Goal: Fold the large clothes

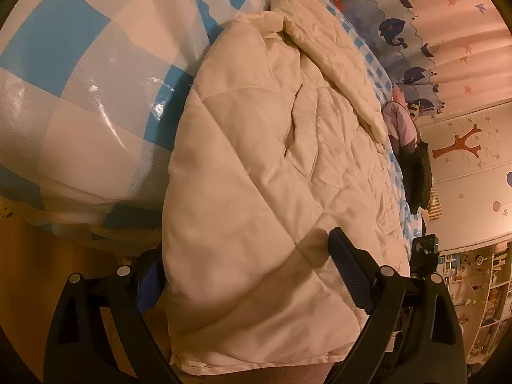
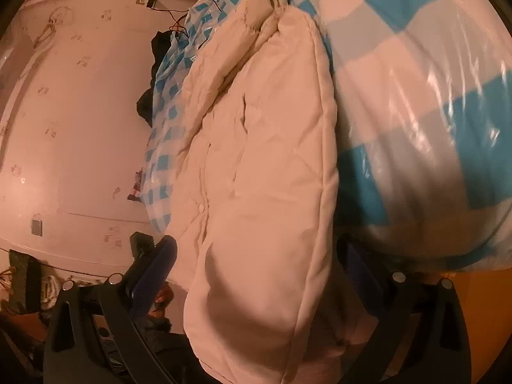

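Note:
A cream quilted puffer jacket (image 1: 262,166) lies on a bed with a blue and white checked plastic cover (image 1: 64,73). Its near edge fills the space between the jaws of my left gripper (image 1: 246,256), which stand wide apart on either side of the thick padding. In the right wrist view the same jacket (image 2: 265,172) sits between the wide jaws of my right gripper (image 2: 256,256), its folded edge bulging toward the camera. The right finger of each gripper's far side is partly hidden by the fabric. Whether the pads press the jacket is unclear.
A pink garment (image 1: 400,118) and a black garment (image 1: 419,172) lie at the far side of the bed. A curtain with whales (image 1: 400,28) hangs behind. Shelves (image 1: 489,288) stand at the right. A pink wall (image 2: 80,112) and dark clutter (image 2: 25,288) show in the right wrist view.

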The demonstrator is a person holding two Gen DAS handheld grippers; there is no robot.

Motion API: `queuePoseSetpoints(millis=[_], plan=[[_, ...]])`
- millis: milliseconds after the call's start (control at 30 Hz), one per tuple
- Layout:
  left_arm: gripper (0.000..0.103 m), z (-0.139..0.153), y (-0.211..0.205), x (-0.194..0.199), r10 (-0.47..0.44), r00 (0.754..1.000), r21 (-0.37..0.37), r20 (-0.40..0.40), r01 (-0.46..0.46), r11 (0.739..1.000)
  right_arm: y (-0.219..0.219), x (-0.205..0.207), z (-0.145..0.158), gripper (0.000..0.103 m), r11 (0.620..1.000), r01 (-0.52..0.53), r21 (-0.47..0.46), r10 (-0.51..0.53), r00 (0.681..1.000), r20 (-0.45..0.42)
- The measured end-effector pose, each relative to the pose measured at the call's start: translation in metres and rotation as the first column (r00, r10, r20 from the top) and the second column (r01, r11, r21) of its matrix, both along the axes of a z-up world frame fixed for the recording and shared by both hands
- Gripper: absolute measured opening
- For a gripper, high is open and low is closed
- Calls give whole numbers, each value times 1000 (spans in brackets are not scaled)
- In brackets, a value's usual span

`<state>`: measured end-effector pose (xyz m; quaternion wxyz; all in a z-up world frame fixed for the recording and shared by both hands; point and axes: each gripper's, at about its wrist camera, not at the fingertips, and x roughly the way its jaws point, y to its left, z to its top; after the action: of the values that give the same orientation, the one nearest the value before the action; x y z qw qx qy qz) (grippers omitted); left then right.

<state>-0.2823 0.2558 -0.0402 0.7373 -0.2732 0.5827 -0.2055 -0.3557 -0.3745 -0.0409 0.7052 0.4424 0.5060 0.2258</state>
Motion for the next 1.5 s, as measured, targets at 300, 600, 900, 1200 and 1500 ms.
queuePoseSetpoints(millis=[300,600,900,1200,1500], plan=[[88,-7,16,-3,6,1000,-33,-30,-7,999,2,-6,-14,96,999,0,48,1,1000,-20],[88,-11,9,-4,5,999,-83,-50,-10,996,-1,-3,-23,96,992,3,127,-4,1000,5],[88,-13,4,-2,46,994,-44,-102,-50,998,3,23,-40,96,971,-120,208,116,993,29],[90,-24,3,1,26,988,-119,-155,-45,992,0,39,-59,96,920,-211,331,223,975,3],[90,-31,2,-1,114,980,-109,-162,-133,985,-13,30,-68,87,928,-194,319,209,978,-12]])
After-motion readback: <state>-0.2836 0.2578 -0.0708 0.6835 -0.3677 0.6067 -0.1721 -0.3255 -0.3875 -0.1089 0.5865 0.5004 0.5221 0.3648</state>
